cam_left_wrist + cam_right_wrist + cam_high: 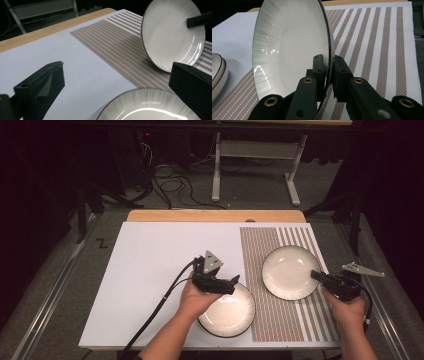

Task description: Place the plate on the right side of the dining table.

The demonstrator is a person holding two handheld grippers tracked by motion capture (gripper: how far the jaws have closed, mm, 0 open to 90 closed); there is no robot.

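Far plate (289, 271) tilted over striped mat (280, 320); near plate (230, 312) flat.

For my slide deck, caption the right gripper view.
Right gripper clamps the rim of a tilted white plate above the striped mat.

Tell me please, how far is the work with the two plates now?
Looks done: the near plate lies flat, partly on the striped mat, and the left gripper stands open above it, gripping nothing. In hand: the right gripper is shut on the rim of the tilted plate, one edge down on the mat. Probably left: set that plate down or stack it, then let go.
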